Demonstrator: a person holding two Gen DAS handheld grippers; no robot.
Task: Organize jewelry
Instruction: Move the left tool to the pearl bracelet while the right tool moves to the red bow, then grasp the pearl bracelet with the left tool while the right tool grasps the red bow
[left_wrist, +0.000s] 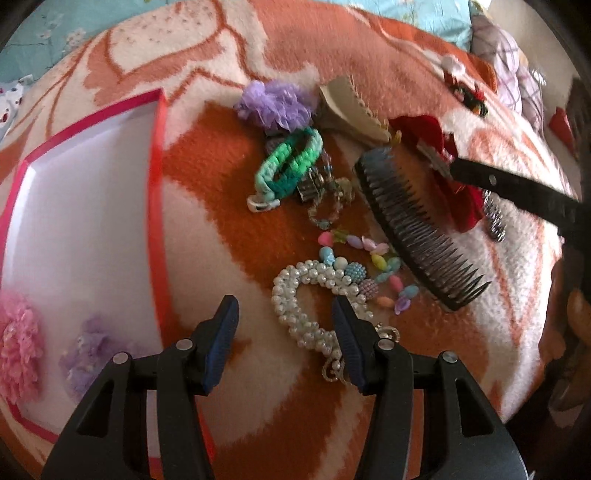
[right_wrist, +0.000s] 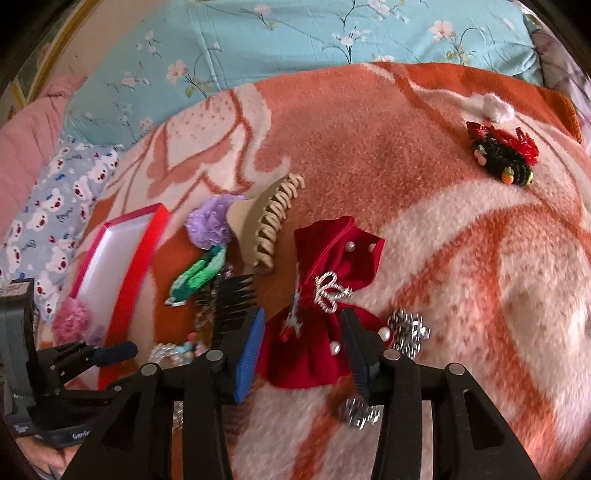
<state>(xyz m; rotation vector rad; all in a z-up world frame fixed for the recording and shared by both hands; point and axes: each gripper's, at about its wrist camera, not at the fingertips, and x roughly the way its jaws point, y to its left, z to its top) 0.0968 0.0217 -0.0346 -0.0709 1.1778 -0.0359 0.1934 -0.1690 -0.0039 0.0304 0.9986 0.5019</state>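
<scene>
Lying on an orange-and-white blanket (left_wrist: 207, 236), a spread of jewelry and hair pieces is recorded.

Left wrist view:
- Red-edged box (left_wrist: 157, 206) with white inside, seen at nine o'clock; a pink puff (left_wrist: 18, 347) and a lilac puff (left_wrist: 88, 350) are held in it.
- Left gripper (left_wrist: 284, 343), at six o'clock, with its blue pads set partly apart and nothing clasped. A pearl bracelet (left_wrist: 295, 295) is laid just ahead of the gap, its lower end running under the right-hand pad; contact cannot be told.
- Pastel bead string (left_wrist: 373, 266), touching the pearl bracelet at its two o'clock.
- Black comb (left_wrist: 417, 225), tilted, at three o'clock of the beads.
- Green woven bracelet (left_wrist: 288, 162), near centre, beside a clear bead bracelet (left_wrist: 328, 206).
- Purple puff (left_wrist: 275, 103) and beige claw clip (left_wrist: 351, 110), side by side at twelve o'clock.

Right wrist view:
- Right gripper (right_wrist: 303, 354), at six o'clock, with fingers partly open and not pressed on anything. A red bow (right_wrist: 332, 266) with a silver crown and pearls is placed directly ahead, its lower fold reaching between the pads.
- Silver clip (right_wrist: 410, 332), just beside the bow at four o'clock; another silver piece (right_wrist: 360, 413) is found under the right-hand finger.
- Black-and-red hair clip (right_wrist: 502, 155), well apart at two o'clock.
- Floral blue sheet (right_wrist: 295, 37), at twelve o'clock beyond the blanket.
</scene>
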